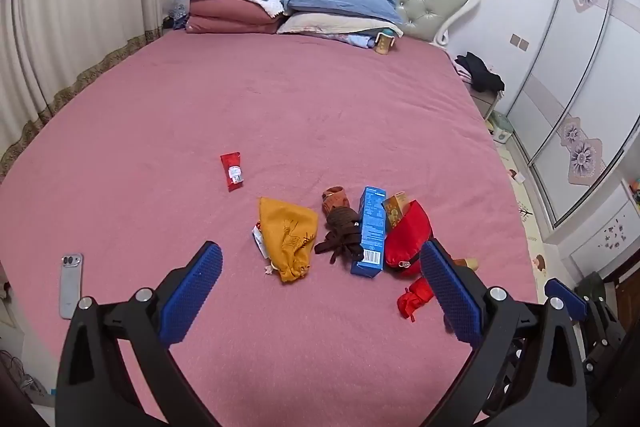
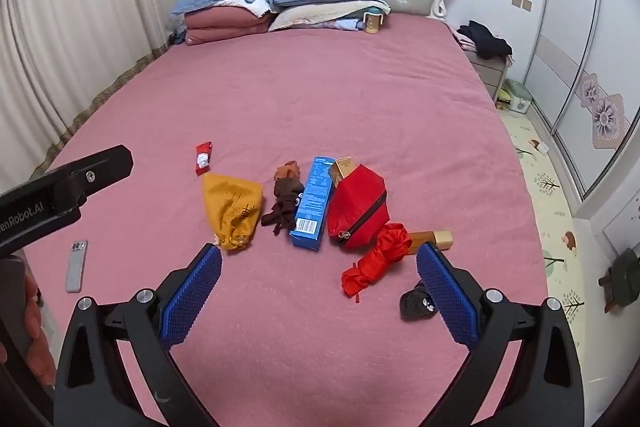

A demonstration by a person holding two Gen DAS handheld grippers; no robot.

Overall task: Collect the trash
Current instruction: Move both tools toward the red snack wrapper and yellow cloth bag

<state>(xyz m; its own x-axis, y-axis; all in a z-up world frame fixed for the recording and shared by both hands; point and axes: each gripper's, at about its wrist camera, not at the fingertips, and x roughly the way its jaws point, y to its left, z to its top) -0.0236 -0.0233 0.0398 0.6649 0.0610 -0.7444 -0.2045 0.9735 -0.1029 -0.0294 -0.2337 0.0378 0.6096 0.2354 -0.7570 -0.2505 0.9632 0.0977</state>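
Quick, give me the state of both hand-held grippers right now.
Left hand-held gripper: open, holding nothing, above the pink bed.
Right hand-held gripper: open, holding nothing.

hidden: gold box (image 2: 436,239) partly behind red cloth (image 2: 380,259) | unreadable: blue carton (image 2: 314,205) print, perhaps too small

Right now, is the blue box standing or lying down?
Lying down. The blue box rests flat on the bed, barcode end toward the camera.
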